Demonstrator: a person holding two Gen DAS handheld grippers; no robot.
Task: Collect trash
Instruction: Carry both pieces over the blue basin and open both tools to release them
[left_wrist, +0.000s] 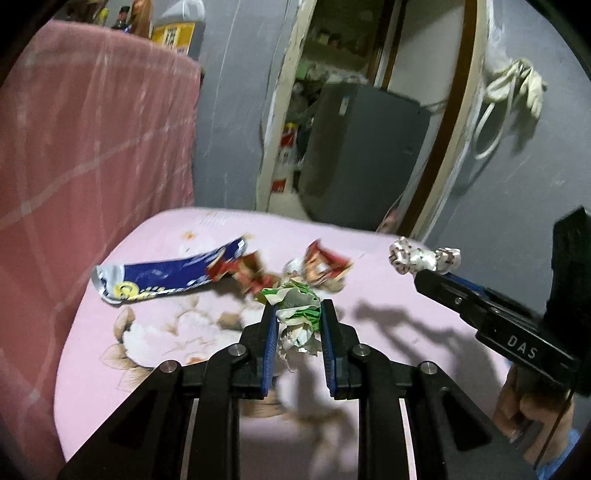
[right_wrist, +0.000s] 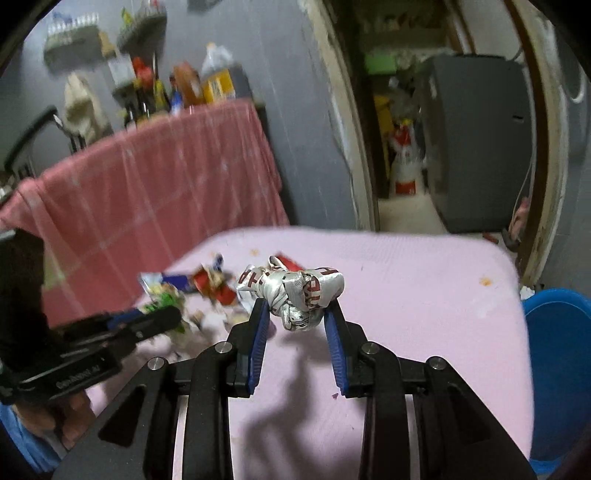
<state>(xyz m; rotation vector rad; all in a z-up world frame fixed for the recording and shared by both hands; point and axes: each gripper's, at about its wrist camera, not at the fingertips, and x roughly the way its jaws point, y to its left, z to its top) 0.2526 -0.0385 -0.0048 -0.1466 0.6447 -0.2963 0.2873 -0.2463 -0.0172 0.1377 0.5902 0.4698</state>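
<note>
My left gripper (left_wrist: 298, 314) is shut on a crumpled green-and-white wrapper (left_wrist: 299, 312) held just above the pink table (left_wrist: 155, 354). My right gripper (right_wrist: 297, 308) is shut on a crumpled silver wrapper with red letters (right_wrist: 295, 291), lifted above the table; it also shows at the right of the left wrist view (left_wrist: 424, 258). A flattened blue wrapper (left_wrist: 166, 275) and red wrapper scraps (left_wrist: 321, 264) lie on the table beyond the left gripper. The left gripper shows at the left of the right wrist view (right_wrist: 162, 317).
A blue bin (right_wrist: 561, 369) stands at the table's right edge. A pink-covered counter (left_wrist: 92, 129) with bottles (right_wrist: 218, 77) rises on the left. A doorway with a grey cabinet (left_wrist: 362, 140) lies behind.
</note>
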